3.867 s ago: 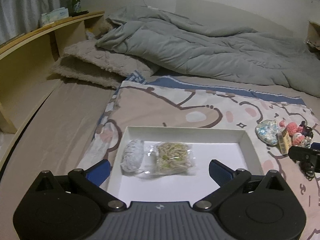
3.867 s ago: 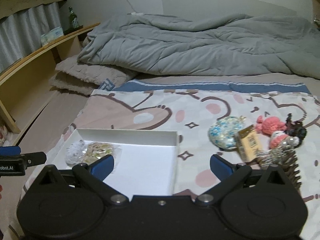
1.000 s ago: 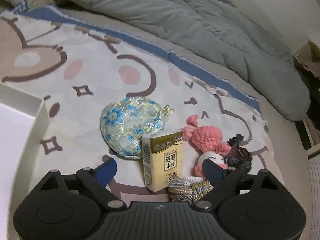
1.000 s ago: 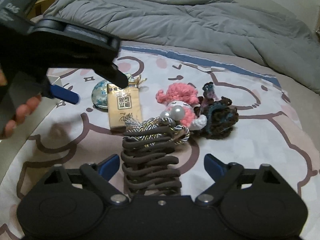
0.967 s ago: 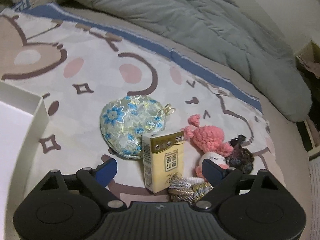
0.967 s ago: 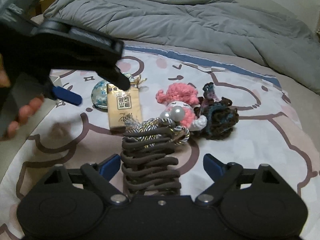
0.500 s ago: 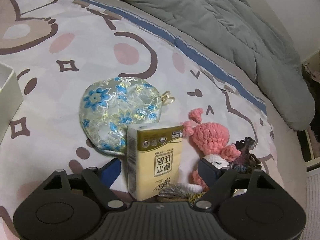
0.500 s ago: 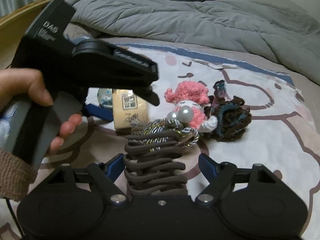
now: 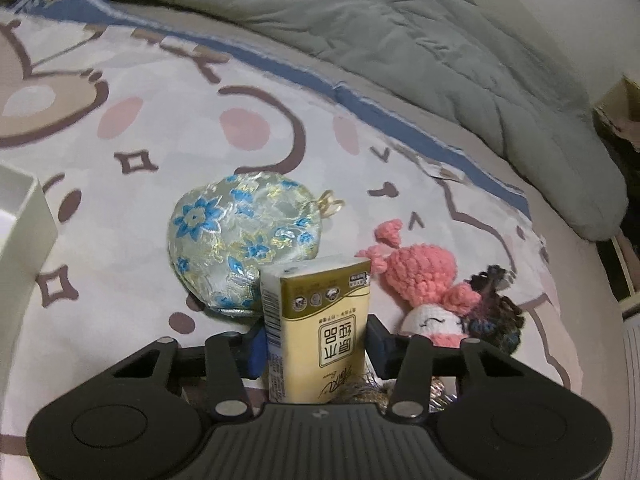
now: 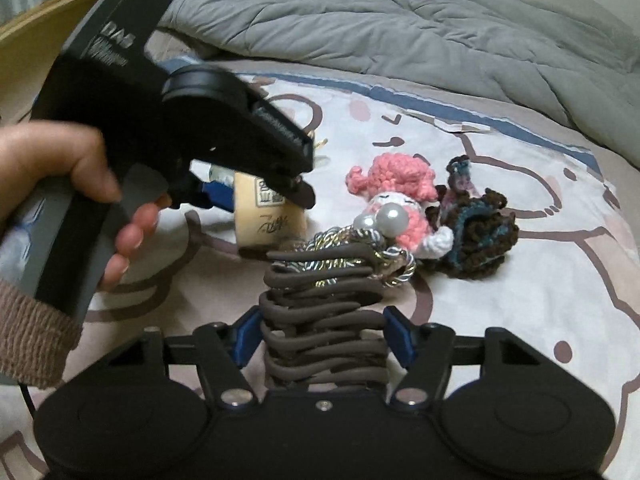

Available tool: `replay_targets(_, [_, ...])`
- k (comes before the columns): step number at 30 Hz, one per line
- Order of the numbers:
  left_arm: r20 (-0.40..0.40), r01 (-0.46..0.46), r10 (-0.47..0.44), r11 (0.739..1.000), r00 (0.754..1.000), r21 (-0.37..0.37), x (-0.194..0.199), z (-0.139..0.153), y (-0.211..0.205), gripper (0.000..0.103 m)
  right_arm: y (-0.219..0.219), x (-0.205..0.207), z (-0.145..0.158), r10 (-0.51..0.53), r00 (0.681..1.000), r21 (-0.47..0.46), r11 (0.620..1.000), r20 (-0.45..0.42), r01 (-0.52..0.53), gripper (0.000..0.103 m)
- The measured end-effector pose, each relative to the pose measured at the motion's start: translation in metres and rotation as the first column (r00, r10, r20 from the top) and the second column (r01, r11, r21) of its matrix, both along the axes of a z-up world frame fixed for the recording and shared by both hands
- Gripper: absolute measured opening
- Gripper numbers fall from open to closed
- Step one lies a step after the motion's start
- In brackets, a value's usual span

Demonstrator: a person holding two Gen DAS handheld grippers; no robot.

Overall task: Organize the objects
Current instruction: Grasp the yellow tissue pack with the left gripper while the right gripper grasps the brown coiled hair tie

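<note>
— What's changed? A moment ago the left gripper (image 9: 316, 340) hung wide over the pile.

— Now it has dropped onto the tissue pack (image 9: 318, 320) and its jaws are closing, blue pads right against both sides. The pack sits tilted on the sheet (image 9: 120, 208), touching the floral pouch (image 9: 244, 236).

— And the right gripper (image 10: 322, 336)?

— It straddles the brown hair claw (image 10: 324, 320), narrower than before and closing too; the pads sit just beside the claw, and I can't tell whether they press yet. A braided cord with pearls (image 10: 384, 218) lies at the claw's far end, the pink doll (image 10: 396, 192) behind it.

— So two pickups at once?

— Looks that way; both probably head for the white box (image 9: 24, 216).

— What's in it?

— Only its corner shows now. Earlier it held two small bags.
</note>
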State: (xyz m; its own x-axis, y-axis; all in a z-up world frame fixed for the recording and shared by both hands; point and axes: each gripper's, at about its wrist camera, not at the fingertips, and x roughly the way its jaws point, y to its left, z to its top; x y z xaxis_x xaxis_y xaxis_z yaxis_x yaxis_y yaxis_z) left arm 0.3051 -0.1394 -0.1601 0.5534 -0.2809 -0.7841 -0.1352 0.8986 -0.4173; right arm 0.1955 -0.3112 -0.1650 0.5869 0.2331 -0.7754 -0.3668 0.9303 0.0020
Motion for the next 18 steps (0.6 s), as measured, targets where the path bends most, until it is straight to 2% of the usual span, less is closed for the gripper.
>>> replay_targets(10, [0.097,0.077,-0.084,0.994,0.992,0.077,-0.026,0.045,0.017,0.049,-0.017,-0.013,0.035,-0.114,0.991,0.091,0.990,0.072,0.107,0.065])
replay_targets(18, [0.155,0.125,-0.147,0.982,0.977,0.143,-0.055,0.080,0.040,0.049,-0.009,-0.020,0.058,-0.164,0.980,0.127,0.980,0.109,0.150,0.065])
